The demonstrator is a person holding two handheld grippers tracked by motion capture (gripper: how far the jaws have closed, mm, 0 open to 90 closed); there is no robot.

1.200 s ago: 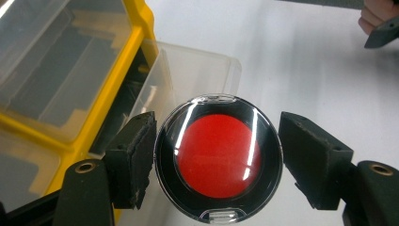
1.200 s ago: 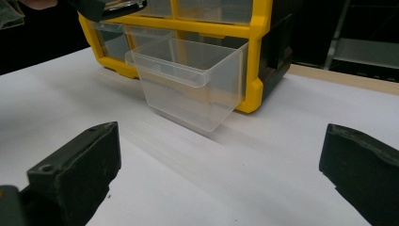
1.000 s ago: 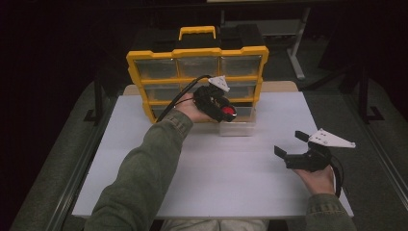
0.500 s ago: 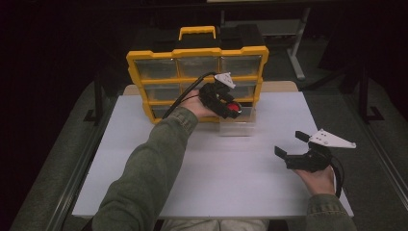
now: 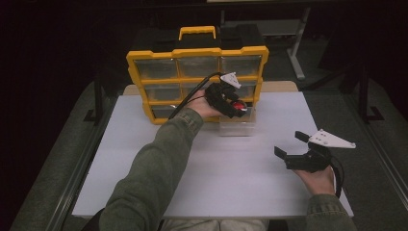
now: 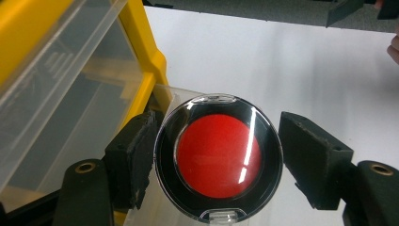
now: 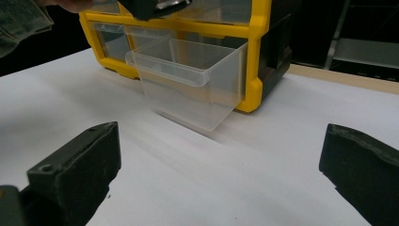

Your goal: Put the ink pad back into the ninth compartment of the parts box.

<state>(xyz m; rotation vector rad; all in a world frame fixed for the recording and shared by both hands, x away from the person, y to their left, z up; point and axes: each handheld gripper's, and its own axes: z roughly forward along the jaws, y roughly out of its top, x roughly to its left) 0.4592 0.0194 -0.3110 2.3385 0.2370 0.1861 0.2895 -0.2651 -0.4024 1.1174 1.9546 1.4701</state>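
Observation:
A round black compact with a red centre (image 6: 219,162) sits between the pads of my left gripper (image 6: 221,157), which is shut on it. In the high view that gripper (image 5: 237,107) hovers over a clear plastic drawer (image 5: 235,127). The drawer is pulled out of the bottom right slot of a yellow organizer (image 5: 197,53) and rests on the white table. The drawer (image 7: 193,84) looks empty from the right gripper view. My right gripper (image 5: 290,144) rests low at the table's right side, open, with nothing between its pads (image 7: 80,165).
The yellow organizer (image 7: 254,47) stands upright at the back of the white tabletop (image 5: 240,183), with clear drawers and a yellow handle on top. A sleeved forearm (image 5: 159,163) crosses the table's middle. Dark floor and metal frame legs surround the table.
My left gripper has shifted slightly to the right and up with the compact, over the pulled-out drawer. The right gripper has stayed where it was.

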